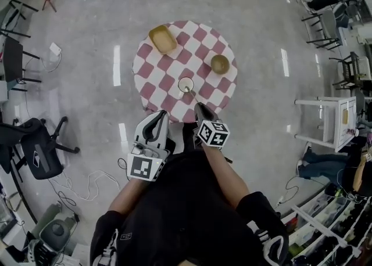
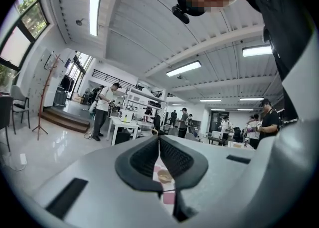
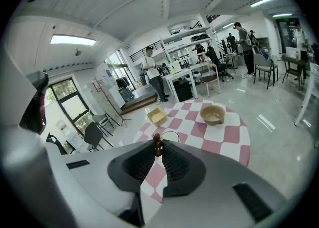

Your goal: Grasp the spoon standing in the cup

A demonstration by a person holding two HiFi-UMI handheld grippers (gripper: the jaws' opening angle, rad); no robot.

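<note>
Head view: the right claw [image 1: 197, 107] pinches the thin spoon [image 1: 190, 92], whose far end dips into the clear round cup [image 1: 186, 84] just ahead of its tips, on the pink-and-white checked round table [image 1: 152, 67]. The left claw [image 1: 162, 114] hangs beside it.

Left gripper view: its ribbed black pads meet at the tips, holding nothing.

Right gripper view: ribbed pads clamp the spoon's brown, beaded handle. Beyond lie a yellow rectangular dish [image 3: 156, 116] and a round wooden bowl [image 3: 213, 114].

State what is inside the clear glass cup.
A spoon with a brown beaded handle, gripped by the right gripper's fingers. They cover the clear glass cup's lower part, hiding the spoon's bowl.
</note>
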